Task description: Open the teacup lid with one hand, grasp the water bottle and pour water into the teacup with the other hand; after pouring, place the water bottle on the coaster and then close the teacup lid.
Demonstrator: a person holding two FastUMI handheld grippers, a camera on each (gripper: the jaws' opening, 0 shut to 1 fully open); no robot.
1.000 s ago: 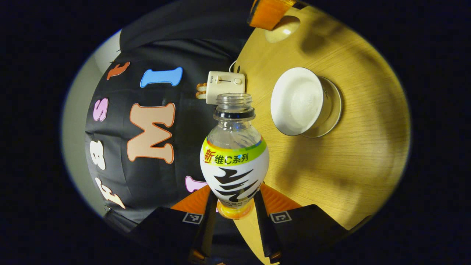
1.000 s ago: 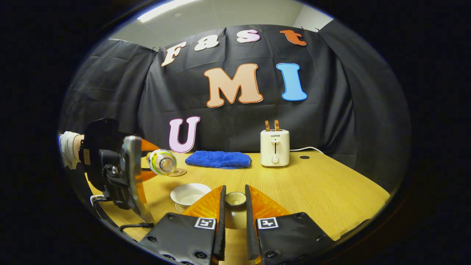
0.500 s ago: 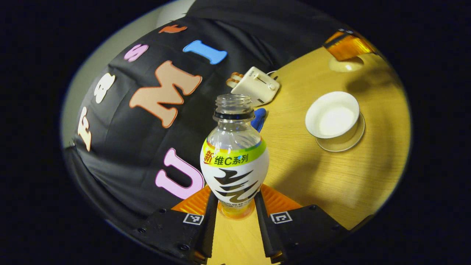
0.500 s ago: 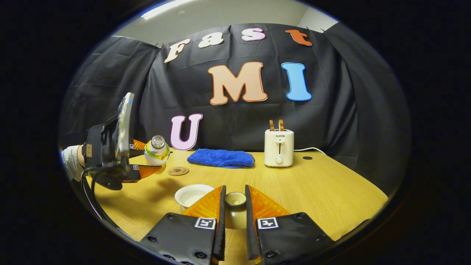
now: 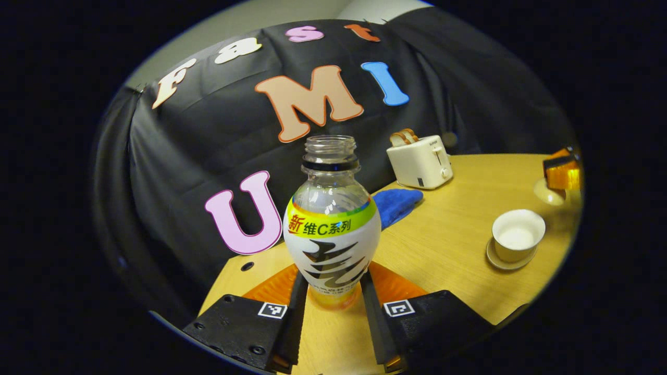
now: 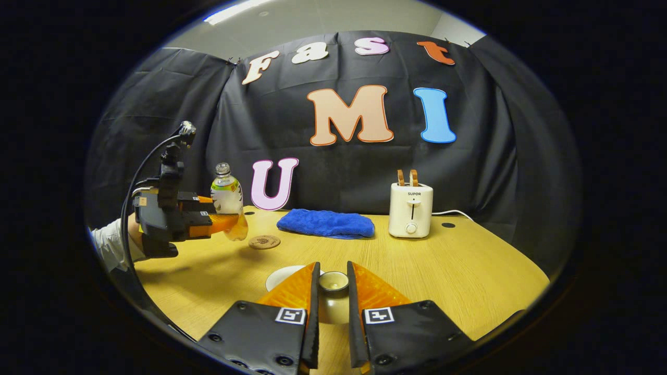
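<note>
- Currently my left gripper is clamped on the water bottle, upright, uncapped, frame centre.
- Right gripper pinches the teacup lid at bottom centre.
- Open teacup sits on its saucer, right side of left gripper view.
- Coaster lies bare on table, left of centre, just beside the held-up bottle.

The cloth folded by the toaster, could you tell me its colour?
Blue cloth, clearest in the right gripper view.
</note>
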